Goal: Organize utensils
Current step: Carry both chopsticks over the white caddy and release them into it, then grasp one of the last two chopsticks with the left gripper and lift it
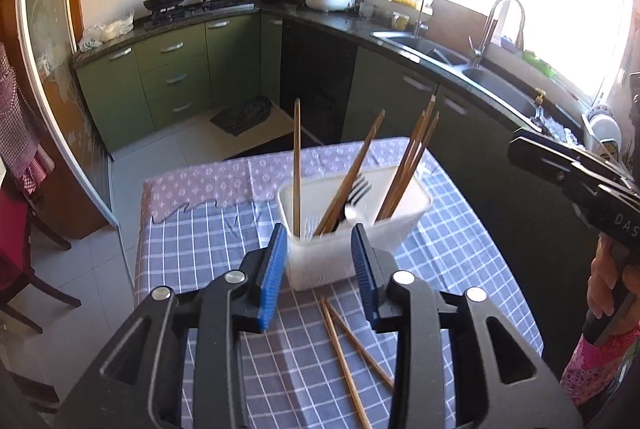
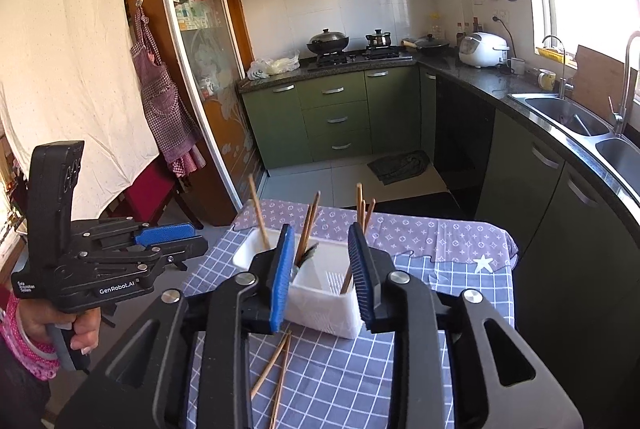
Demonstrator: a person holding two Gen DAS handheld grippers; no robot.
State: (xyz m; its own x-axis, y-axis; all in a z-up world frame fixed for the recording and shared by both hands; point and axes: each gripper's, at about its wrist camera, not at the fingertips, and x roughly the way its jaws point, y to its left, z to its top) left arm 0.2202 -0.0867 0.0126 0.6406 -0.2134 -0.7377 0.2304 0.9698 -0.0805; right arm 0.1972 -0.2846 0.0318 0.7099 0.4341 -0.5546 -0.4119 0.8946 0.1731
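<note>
Right now the white plastic utensil basket (image 1: 352,225) is standing on the blue checked tablecloth (image 1: 216,241), holding wooden chopsticks (image 1: 412,165) that are leaning at several angles and a dark fork (image 1: 356,189) poking up among them. Two loose chopsticks (image 1: 348,353) are lying crossed on the cloth on the near side of the basket. The left gripper (image 1: 320,269) is hovering just near of the basket with its blue pads spread wide and gripping nothing; the basket's near wall is showing in the gap between them, and the loose pair is lying below and slightly right of that gap. The right gripper (image 2: 322,273) is likewise hanging released and empty, framing the basket (image 2: 320,297) from the near side, with the loose chopsticks (image 2: 276,369) lying under its left pad. Farther off, a purple patterned cloth (image 2: 420,233) is covering the far end of the table, and a rice cooker (image 2: 482,49) is sitting on the dark kitchen counter (image 2: 472,77).
</note>
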